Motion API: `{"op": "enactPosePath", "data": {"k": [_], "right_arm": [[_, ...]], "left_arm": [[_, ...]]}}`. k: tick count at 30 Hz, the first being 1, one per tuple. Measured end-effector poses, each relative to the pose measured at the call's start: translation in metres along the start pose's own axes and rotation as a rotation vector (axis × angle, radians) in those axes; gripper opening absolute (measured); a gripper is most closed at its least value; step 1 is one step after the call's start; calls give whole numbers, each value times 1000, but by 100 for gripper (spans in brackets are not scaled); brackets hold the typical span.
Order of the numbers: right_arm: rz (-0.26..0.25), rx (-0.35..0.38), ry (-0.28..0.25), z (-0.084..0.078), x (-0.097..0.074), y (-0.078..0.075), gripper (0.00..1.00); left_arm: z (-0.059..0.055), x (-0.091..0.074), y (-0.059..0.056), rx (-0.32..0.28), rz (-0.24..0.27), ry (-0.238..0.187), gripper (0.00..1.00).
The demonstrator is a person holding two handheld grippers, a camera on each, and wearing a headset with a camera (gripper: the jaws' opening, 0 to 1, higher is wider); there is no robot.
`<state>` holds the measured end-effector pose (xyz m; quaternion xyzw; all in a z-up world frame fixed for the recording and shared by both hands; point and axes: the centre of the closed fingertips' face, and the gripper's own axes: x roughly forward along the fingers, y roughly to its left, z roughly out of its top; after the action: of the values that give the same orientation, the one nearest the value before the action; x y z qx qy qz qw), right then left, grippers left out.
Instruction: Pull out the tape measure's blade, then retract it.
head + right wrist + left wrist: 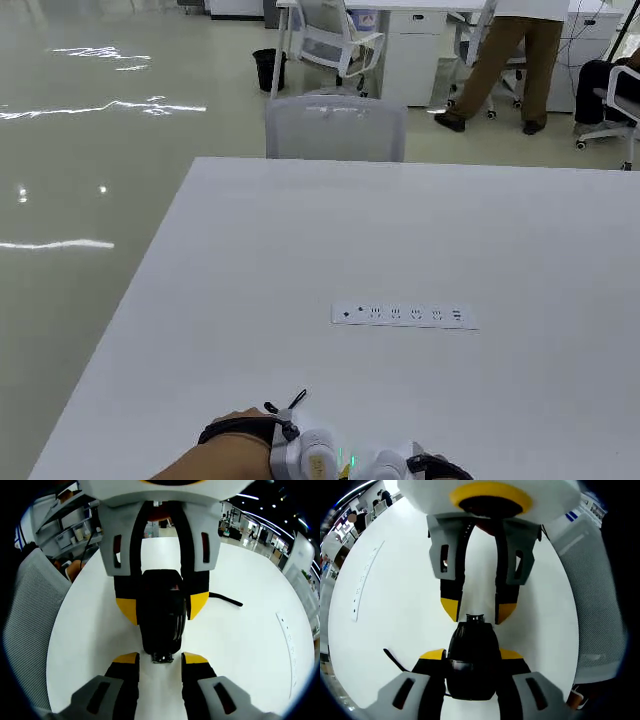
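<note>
The black tape measure sits in the left gripper, low over the white worktop and close to the person. The left jaws are clamped on its two sides, so it is held tight. The two grippers face each other, nose to nose. The right gripper has its jaws apart, one yellow tip on each side of the small blade tip that pokes out of the front of the case. There is a little gap on both sides, so the right jaws are not holding anything yet. The case points its long way straight from the left jaws to the right jaws, and the blade tip is at the end nearest the right gripper. I think the right jaws need to close on that tip and then pull straight back, away from the left gripper, along the same line. If they pull off to one side, the blade may bend or slip out. A thin black strap hangs off the case and lies on the worktop beside it. In the head view a hand is at the bottom edge, and a power strip is set in the worktop well away from it.
</note>
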<state>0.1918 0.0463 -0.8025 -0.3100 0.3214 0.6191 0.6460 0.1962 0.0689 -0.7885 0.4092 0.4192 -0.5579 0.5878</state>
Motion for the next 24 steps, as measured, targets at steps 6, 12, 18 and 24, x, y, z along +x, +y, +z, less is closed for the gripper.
{"op": "enactPosePath", "data": {"k": [6, 12, 18, 24], "right_arm": [[10, -6, 13, -5, 4, 3, 60], [5, 9, 8, -4, 5, 2, 60], [0, 19, 30, -1, 6, 2, 60], [0, 30, 42, 1, 3, 3, 60]], "left_arm": [[-3, 6, 3, -2, -2, -4, 34], [-2, 4, 2, -6, 3, -5, 34], [0, 1, 0, -8, 2, -6, 34], [2, -2, -2, -9, 1, -9, 34]]}}
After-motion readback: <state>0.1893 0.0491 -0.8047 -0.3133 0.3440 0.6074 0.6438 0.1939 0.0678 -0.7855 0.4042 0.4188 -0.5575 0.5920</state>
